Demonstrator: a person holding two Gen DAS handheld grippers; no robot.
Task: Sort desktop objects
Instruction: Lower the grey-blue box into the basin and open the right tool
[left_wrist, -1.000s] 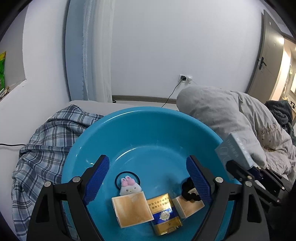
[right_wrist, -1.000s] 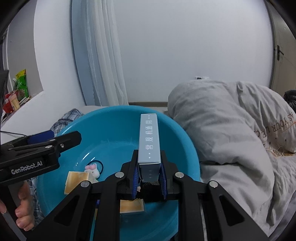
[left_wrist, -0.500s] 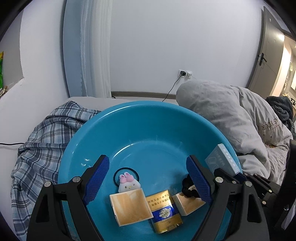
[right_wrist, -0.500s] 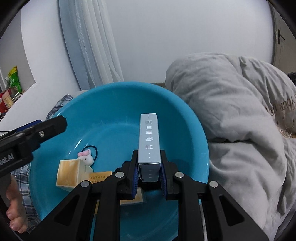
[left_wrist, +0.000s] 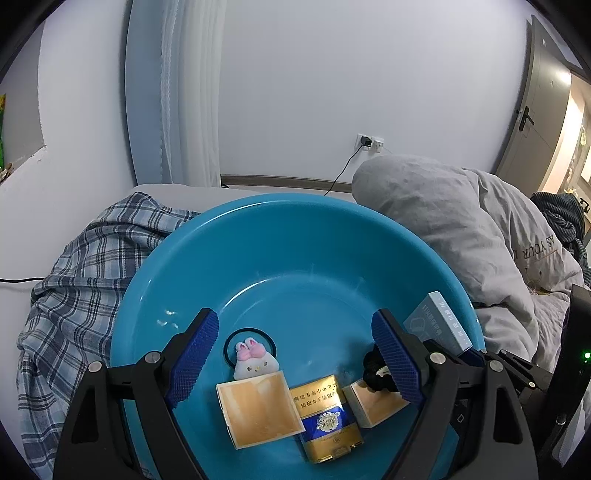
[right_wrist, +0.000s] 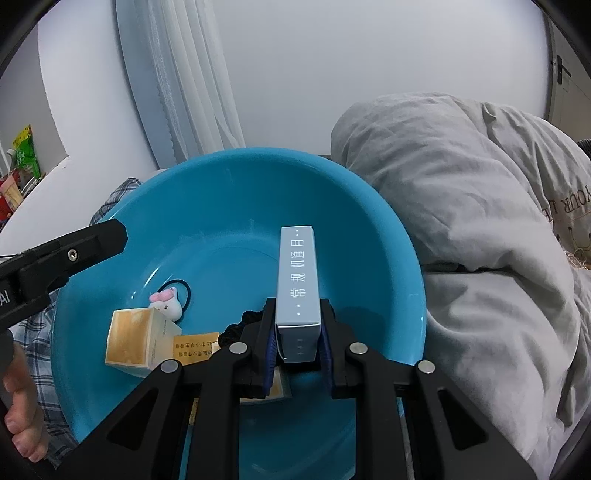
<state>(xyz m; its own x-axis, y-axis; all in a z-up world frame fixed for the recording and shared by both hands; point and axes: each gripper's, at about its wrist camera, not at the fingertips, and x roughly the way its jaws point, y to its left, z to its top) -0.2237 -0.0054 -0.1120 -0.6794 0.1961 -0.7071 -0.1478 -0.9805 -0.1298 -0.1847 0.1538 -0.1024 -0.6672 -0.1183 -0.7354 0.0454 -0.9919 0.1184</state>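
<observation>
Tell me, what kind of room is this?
Probably a bedroom: a rumpled grey duvet and a plaid blanket lie on a bed, with a curtain behind. A blue basin sits on top.

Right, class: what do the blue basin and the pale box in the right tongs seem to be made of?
Blue basin: probably moulded plastic, glossy, with light glints on its smooth floor. Pale box: likely matte printed cardboard, with crisp folded edges, held in the right tongs.

The far half of the blue basin (left_wrist: 236, 266) is bare floor, while small boxes (left_wrist: 258, 410), a plush bunny hair tie (left_wrist: 253, 360) and a gray duvet (left_wrist: 461, 229) crowd its near and right sides.
</observation>
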